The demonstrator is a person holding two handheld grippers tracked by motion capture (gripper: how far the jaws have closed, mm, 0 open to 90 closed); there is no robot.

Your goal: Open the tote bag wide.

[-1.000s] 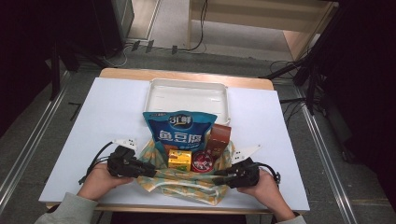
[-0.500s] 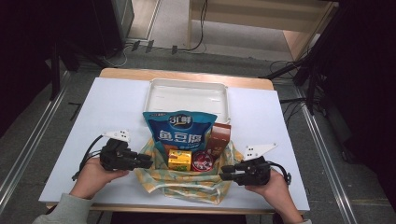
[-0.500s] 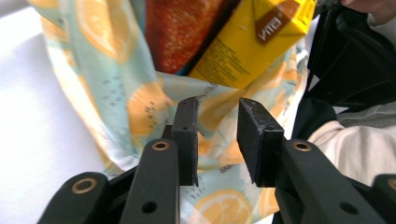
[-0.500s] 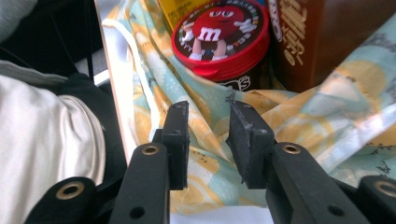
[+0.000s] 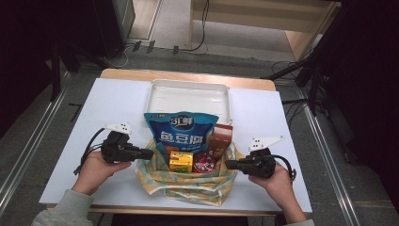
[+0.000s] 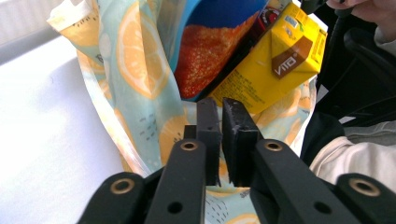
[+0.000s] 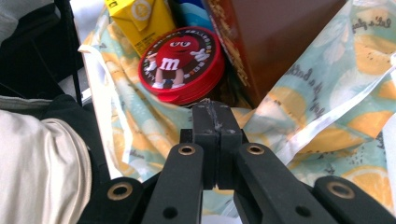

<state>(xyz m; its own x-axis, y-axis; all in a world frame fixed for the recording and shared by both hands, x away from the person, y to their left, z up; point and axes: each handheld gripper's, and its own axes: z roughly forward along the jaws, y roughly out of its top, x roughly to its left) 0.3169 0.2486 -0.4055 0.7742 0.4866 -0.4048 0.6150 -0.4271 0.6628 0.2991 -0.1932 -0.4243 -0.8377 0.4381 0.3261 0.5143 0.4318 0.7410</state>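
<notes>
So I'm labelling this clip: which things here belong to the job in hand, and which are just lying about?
In the job:
- orange-print bag, pinched at its sides by left gripper and right gripper
- inside it: blue snack pouch, yellow carton, red round tin, brown box

Lying about:
- white tray

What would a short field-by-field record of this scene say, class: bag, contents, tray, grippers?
bag: orange-print bag, open, near table edge
contents: blue pouch, brown box, yellow carton, red tin
tray: white tray, empty, behind bag
left gripper: shut, at bag's left edge
right gripper: shut, at bag's right edge
</notes>
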